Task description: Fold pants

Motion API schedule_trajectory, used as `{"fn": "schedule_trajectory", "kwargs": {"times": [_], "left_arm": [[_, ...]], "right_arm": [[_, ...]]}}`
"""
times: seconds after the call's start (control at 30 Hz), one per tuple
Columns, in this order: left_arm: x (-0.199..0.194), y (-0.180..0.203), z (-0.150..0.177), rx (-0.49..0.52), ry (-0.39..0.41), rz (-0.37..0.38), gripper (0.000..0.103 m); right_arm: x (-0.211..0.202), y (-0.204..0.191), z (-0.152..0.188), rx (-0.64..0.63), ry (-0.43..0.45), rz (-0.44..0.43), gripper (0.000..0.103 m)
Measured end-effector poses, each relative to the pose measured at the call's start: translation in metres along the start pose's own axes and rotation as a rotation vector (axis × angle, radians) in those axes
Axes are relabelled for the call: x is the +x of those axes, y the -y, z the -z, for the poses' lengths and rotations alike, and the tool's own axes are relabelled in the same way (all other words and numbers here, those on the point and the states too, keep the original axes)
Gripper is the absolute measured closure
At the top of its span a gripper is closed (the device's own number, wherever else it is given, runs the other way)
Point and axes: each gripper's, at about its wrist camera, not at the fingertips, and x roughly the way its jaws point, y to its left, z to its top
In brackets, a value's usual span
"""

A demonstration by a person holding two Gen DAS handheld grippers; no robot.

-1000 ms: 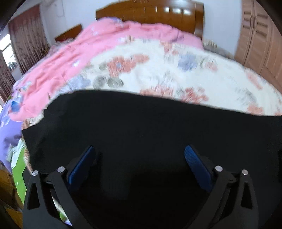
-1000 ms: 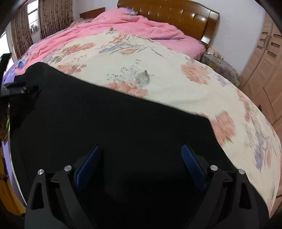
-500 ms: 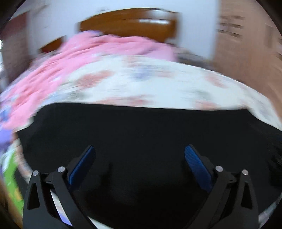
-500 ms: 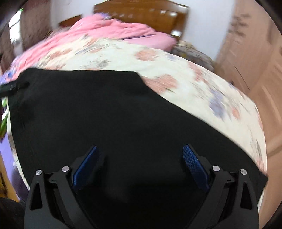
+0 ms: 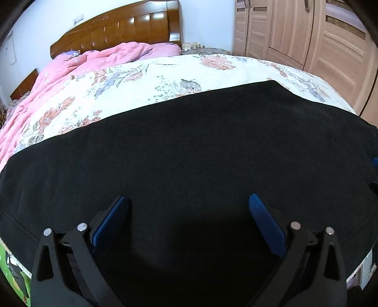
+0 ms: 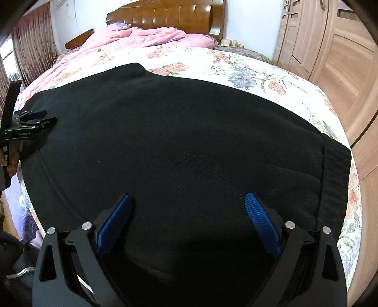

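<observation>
Black pants point(image 5: 200, 151) lie spread flat across the floral bed point(image 5: 165, 78). Left gripper point(image 5: 189, 212) and right gripper point(image 6: 189, 210) hover above the fabric, jaws wide, holding nothing.

Both wrist cameras hang close over the black pants point(image 5: 189, 153) at the bed's foot, facing the headboard point(image 5: 118, 26). The right view sits further right, probably; both share pants point(image 6: 177, 141), headboard point(image 6: 165, 11) and wardrobe point(image 6: 330, 47).
</observation>
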Motion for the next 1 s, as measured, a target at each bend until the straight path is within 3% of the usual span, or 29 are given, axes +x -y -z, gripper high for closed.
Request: {"fn": "schedule_trajectory", "kwargs": {"times": [0.1, 0.2, 0.33, 0.47, 0.57, 0.63, 0.8, 0.9, 1.0], "left_arm": [[-0.014, 0.008, 0.0, -0.032, -0.015, -0.06, 0.003], [-0.043, 0.028, 0.003, 0.005, 0.056, 0.037, 0.002], [-0.045, 0.066, 0.008, 0.105, 0.051, 0.087, 0.002], [-0.023, 0.082, 0.017, 0.154, -0.003, 0.05, 0.001], [-0.019, 0.072, 0.017, 0.106, -0.016, 0.097, 0.001], [-0.022, 0.074, 0.009, 0.119, -0.034, 0.061, 0.002], [-0.036, 0.104, -0.048, 0.166, 0.036, 0.186, 0.002], [0.001, 0.134, -0.094, 0.212, -0.001, 0.215, 0.002], [0.047, 0.157, -0.121, 0.24, -0.041, 0.181, 0.003]], "right_arm": [[-0.011, -0.006, 0.001, -0.001, 0.01, 0.068, 0.011], [-0.032, -0.01, 0.012, -0.023, 0.047, 0.126, 0.011], [-0.038, 0.008, 0.034, 0.04, 0.065, 0.088, 0.01], [-0.045, 0.017, 0.044, 0.036, 0.061, 0.097, 0.01], [-0.045, 0.029, 0.048, 0.063, 0.05, 0.07, 0.01], [-0.046, 0.023, 0.042, 0.049, 0.021, 0.098, 0.011], [-0.056, 0.019, -0.009, 0.037, 0.106, 0.125, 0.009], [-0.033, 0.027, -0.043, 0.033, 0.091, 0.124, 0.009], [0.003, 0.039, -0.064, 0.056, 0.024, 0.089, 0.009]]}}
